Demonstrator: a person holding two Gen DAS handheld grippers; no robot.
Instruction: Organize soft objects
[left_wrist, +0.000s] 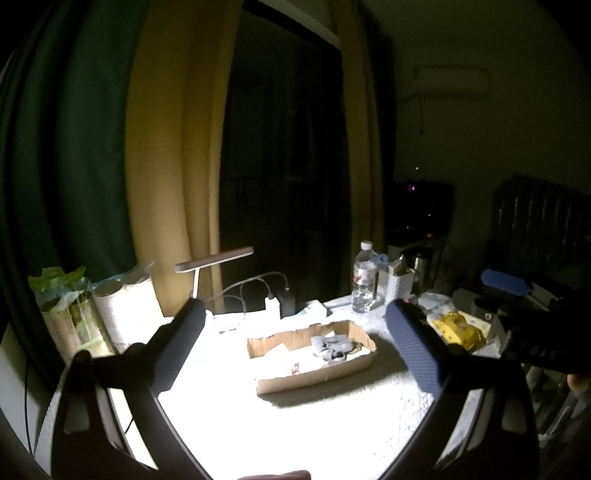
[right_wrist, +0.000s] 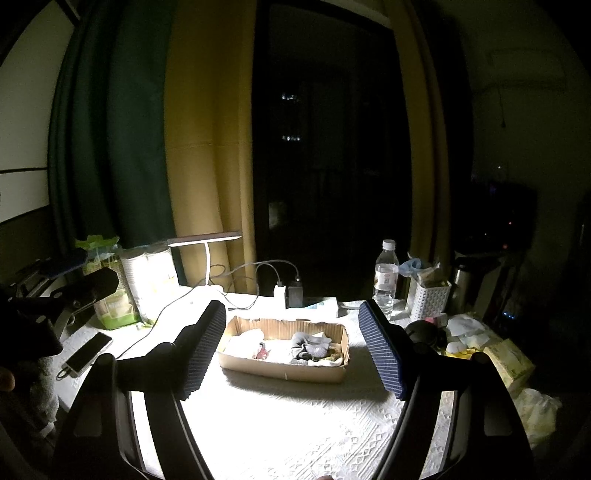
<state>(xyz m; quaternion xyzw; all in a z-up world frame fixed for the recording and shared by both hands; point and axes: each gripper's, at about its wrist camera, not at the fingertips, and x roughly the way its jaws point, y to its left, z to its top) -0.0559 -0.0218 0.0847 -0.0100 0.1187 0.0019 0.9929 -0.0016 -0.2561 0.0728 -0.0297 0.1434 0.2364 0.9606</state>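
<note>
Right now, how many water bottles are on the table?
1. The water bottle stands upright behind the cardboard box, beside the white basket. The room's dark edges could hide another.

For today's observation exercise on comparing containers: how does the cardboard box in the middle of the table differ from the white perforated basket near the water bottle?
The cardboard box is brown, low and wide with a ragged rim; the white perforated basket is taller, narrower and patterned with holes. The box lies mid-table in bright lamp light; the basket stands in dimmer light at the far right beside the water bottle. The box holds grey and white soft items; the basket holds upright packets. Both are open-topped and filled.
</note>
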